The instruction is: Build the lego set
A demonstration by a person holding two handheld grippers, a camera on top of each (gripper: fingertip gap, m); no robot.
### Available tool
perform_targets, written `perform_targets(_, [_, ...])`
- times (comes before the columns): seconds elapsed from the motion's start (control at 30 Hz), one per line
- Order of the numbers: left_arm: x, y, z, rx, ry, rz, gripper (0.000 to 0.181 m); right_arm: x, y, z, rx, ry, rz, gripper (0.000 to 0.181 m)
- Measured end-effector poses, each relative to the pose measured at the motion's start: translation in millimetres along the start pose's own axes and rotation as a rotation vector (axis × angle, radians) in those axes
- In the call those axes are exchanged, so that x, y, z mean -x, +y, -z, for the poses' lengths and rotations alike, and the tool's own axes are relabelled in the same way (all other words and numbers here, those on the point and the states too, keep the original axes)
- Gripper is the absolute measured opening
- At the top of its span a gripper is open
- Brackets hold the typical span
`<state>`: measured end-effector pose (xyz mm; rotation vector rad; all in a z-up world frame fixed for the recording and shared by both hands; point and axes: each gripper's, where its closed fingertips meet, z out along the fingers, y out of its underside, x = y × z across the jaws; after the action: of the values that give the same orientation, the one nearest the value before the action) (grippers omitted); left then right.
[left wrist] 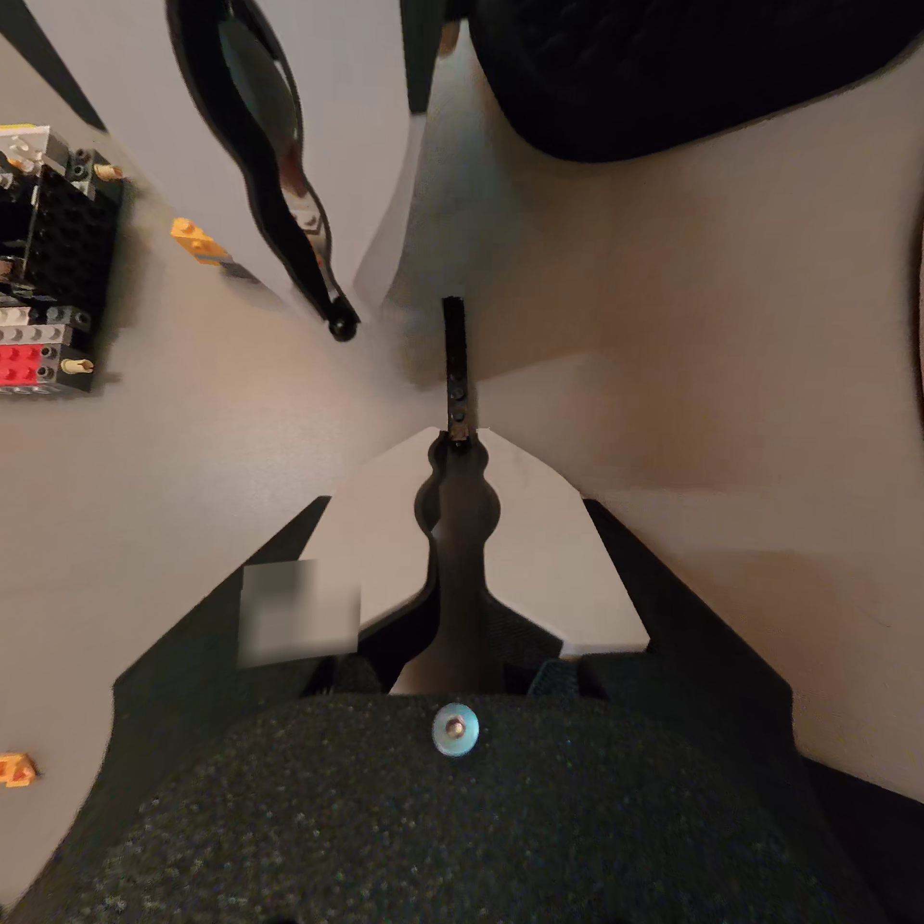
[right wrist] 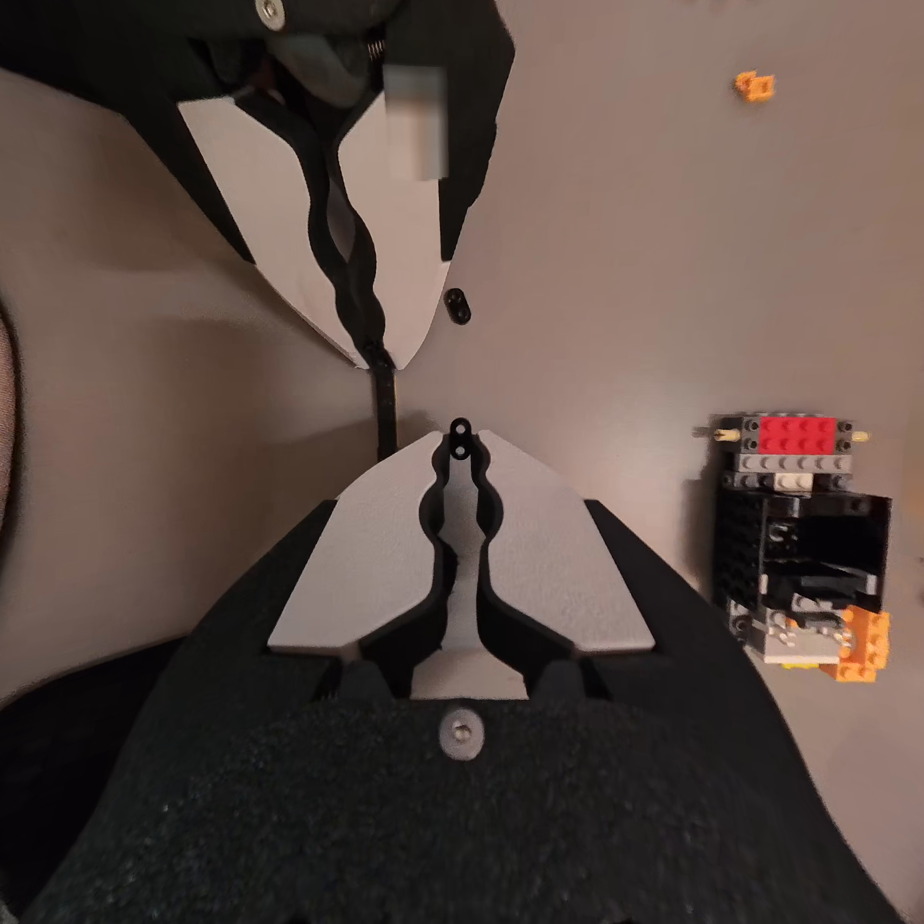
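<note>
Two tongs: left gripper [left wrist: 457, 440] clamps one long black Lego beam [left wrist: 455, 360]; right gripper [right wrist: 460, 440] pinches one small black two-hole link [right wrist: 460, 440] (second link [right wrist: 458, 306] loose at 12 o'clock); one part-built black Lego model [right wrist: 800, 545] at 3 o'clock.

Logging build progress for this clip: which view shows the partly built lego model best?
The right wrist view: the partly built lego model lies whole on the table, red plate to orange end. The left wrist view crops the model at its left edge, so only part shows.

At right of the right wrist view, a partly built lego model [right wrist: 800, 545] is mostly black, with a red studded plate [right wrist: 797, 434] on top, grey and white rows beneath, and orange bricks [right wrist: 865, 650] at its lower corner; the tabletop [right wrist: 625, 250] is plain pale grey
</note>
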<state>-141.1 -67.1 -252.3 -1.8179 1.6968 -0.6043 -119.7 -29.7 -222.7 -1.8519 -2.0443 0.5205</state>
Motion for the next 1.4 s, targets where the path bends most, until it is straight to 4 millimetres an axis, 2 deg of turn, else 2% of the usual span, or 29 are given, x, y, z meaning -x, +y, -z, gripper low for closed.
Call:
perform_targets(0.2, [2.9,-2.9,0.5,-0.018,-0.014,0.015,0.008,7.2,-6.0,8.0,-0.064,-0.004,-0.006,0.007])
perform_targets(0.53, [1.2,-1.7,-1.9,-0.016,0.002,0.026,0.008,21.2,-6.5,-5.7,-0.065,-0.036,0.002,0.007])
perform_targets(0.63, [-0.1,-1.9,-1.6,-0.022,0.011,0.017,0.015,23.1,-5.7,-9.7,-0.059,-0.042,0.002,0.007])
perform_targets(1.1, [0.6,-2.8,-1.3,-0.025,0.005,0.017,0.008,24.3,1.3,-18.4,-0.015,-0.046,0.008,0.007])
perform_targets(1.4, [0.7,-2.6,-1.5,-0.025,0.006,0.023,0.008,23.8,8.2,-15.5,-0.001,-0.051,0.01,0.007])
